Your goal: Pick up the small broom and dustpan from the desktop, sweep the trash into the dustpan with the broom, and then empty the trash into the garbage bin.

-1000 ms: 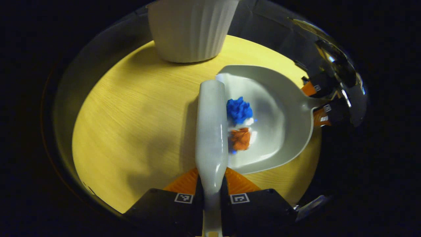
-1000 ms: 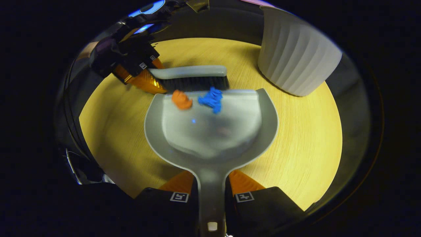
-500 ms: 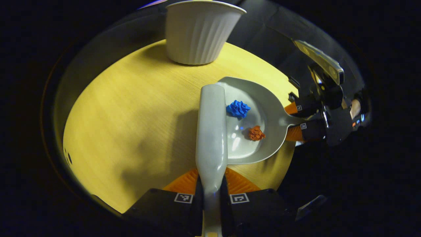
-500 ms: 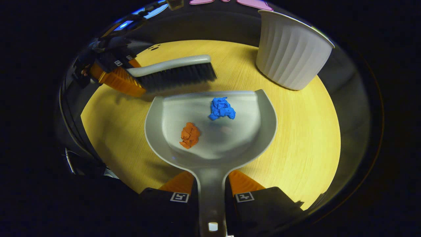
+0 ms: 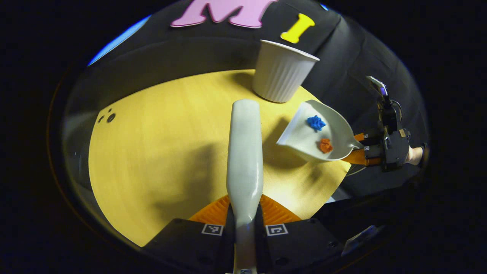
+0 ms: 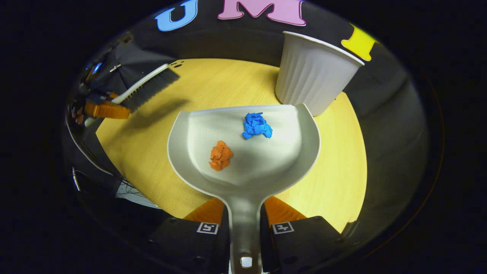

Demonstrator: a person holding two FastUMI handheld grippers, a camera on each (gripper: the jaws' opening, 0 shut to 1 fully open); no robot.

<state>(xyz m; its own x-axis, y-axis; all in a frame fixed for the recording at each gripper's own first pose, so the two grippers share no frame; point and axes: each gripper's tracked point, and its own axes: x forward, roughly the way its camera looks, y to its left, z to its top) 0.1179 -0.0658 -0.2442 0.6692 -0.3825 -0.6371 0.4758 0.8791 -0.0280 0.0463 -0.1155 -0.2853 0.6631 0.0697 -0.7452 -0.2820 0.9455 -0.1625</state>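
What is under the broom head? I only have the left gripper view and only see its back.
Observer: Dark bristles run under the broom. The right gripper view shows them lifted off the table, with a shadow beneath.
Operator: How is the right gripper holding the dustpan? It's tiny on my side.
Observer: Both fingers of the right gripper press on the dustpan handle, just behind the pan. The blue paper wad and the orange paper wad lie inside the pan, back from the front lip.
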